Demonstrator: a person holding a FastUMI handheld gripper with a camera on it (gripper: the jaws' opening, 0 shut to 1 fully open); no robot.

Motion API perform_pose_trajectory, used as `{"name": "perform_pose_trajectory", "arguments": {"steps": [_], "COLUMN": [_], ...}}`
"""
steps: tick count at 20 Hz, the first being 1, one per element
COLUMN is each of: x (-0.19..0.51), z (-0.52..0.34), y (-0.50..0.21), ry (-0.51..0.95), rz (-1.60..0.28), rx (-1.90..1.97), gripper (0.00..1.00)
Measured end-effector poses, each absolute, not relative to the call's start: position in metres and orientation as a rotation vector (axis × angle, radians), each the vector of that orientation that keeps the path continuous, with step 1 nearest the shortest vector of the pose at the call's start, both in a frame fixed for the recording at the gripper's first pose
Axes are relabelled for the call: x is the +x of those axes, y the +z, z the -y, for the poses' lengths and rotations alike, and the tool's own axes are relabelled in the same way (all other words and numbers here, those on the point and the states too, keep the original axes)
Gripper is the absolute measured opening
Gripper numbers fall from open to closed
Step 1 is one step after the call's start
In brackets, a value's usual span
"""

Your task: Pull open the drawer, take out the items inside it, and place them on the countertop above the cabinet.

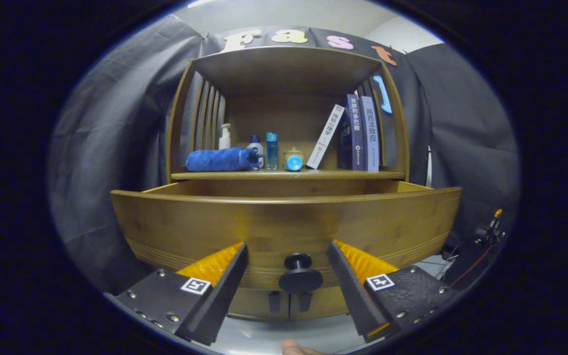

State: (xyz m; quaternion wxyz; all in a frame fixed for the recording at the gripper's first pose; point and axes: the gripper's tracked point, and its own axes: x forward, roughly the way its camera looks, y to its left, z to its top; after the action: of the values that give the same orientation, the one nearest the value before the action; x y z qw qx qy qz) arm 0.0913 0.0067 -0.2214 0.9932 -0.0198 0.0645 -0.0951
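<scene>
Drawer (pixel 284 217) pulled out, inside hidden; claw (pixel 287 251) wide, straddling its knob (pixel 300 274).

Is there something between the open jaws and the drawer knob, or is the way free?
Nothing visible blocks it. The gripper is open, and the knob of the pulled-out drawer sits between the jaws, touching neither. The drawer's inside is hidden behind its front panel.

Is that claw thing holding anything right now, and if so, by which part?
Nothing is held. The gripper is open, its fingers standing apart on either side of the drawer's knob without touching it.
</scene>
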Motion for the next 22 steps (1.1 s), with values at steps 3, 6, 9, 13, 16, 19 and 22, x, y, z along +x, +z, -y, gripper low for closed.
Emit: {"name": "perform_pose_trajectory", "arguments": {"steps": [3,6,9,13,16,19,22], "x": [0.104,0.118,0.128,0.151,0.168,0.185,0.199], "z": [-0.007,-0.005,-0.005,-0.003,-0.002,-0.001,0.001], "y": [-0.22,-0.222,-0.224,-0.226,-0.228,-0.231,-0.232], "ry": [-0.196,-0.194,-0.194,-0.196,-0.197,-0.207,-0.206], "rz": [-0.12,-0.122,-0.141,-0.162,-0.168,-0.175,-0.186], "rx": [-0.037,-0.025,-0.011,-0.024,-0.026,-0.069,-0.049], "gripper": [0.99,0.99,0.99,0.99,0.99,0.99,0.99]}}
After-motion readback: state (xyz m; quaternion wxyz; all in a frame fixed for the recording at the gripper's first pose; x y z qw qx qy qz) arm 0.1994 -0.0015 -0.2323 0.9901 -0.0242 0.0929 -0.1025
